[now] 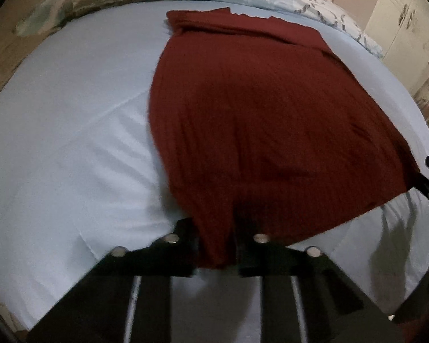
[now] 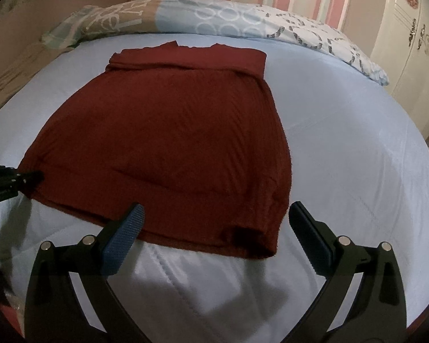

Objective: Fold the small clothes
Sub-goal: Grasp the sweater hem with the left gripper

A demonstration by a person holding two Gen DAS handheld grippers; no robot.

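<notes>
A dark red garment (image 2: 168, 148) lies spread flat on the pale blue bed sheet (image 2: 343, 148), its far end folded over into a thick band, presumably so that the rest can be doubled lengthwise. The cloth is a soft ribbed knit with faint lengthwise lines; its near hem curls slightly. The left claw (image 1: 217, 245) is clamped on the garment's near left corner, a pleat of fabric gathered between its dark fingers, probably to lift that edge for the next fold. The right claw (image 2: 214, 237) hovers over the near right corner with its blue textured pads (image 2: 125, 237) wide apart, gripping nothing. A patterned quilt (image 2: 243, 23) lies bunched along the far side of the bed.
</notes>
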